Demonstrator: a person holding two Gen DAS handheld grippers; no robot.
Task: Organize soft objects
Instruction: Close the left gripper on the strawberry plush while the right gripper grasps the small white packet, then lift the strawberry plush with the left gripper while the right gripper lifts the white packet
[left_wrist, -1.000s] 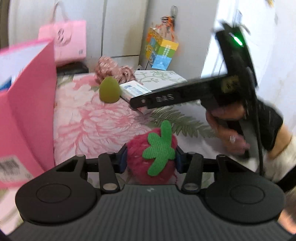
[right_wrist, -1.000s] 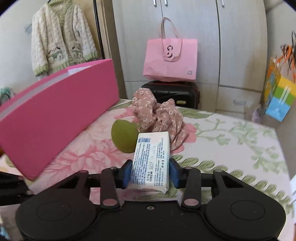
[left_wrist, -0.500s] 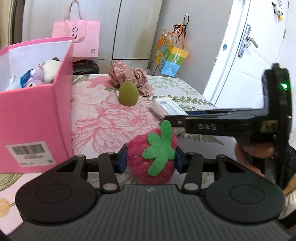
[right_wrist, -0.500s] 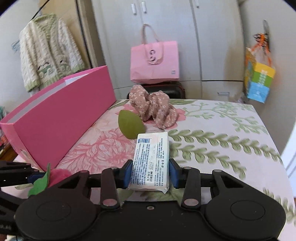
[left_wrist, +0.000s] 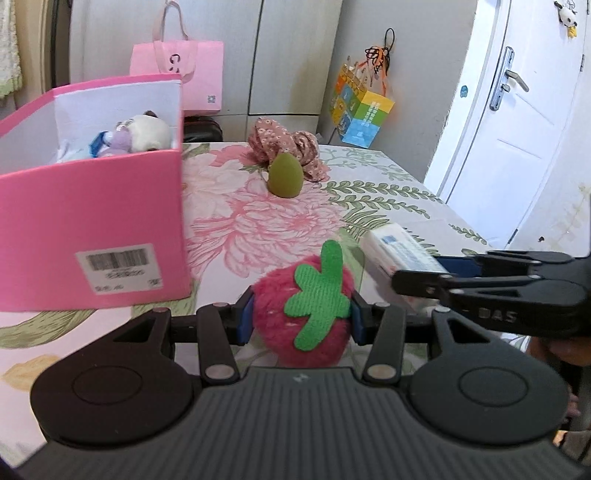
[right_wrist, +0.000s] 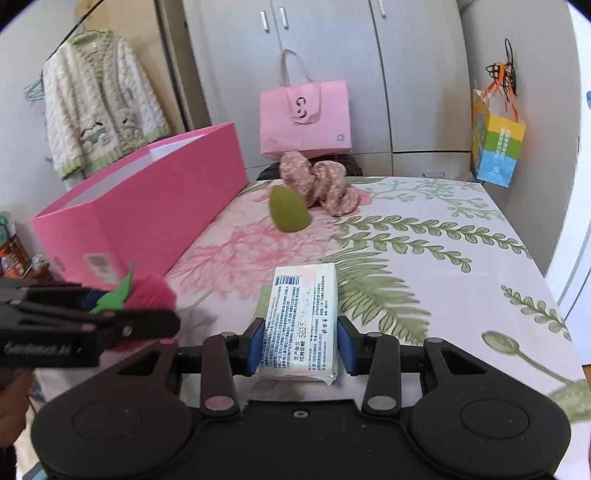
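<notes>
Left tongs (left_wrist: 301, 318): pinching plush strawberry (left_wrist: 304, 310) — beside pink box (left_wrist: 92, 229) edge.
Right tongs (right_wrist: 301, 345): pinching tissue pack (right_wrist: 301, 317) — bare worktop (right_wrist: 461, 280) ahead.

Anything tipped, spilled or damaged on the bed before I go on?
Nothing stands out. The plush strawberry and tissue pack are held intact, the green sponge stands upright, and the pink box sits level.

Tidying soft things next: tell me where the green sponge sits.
In both views the green sponge stands on the floral sheet, just in front of the scrunchie, right of the pink box.
</notes>
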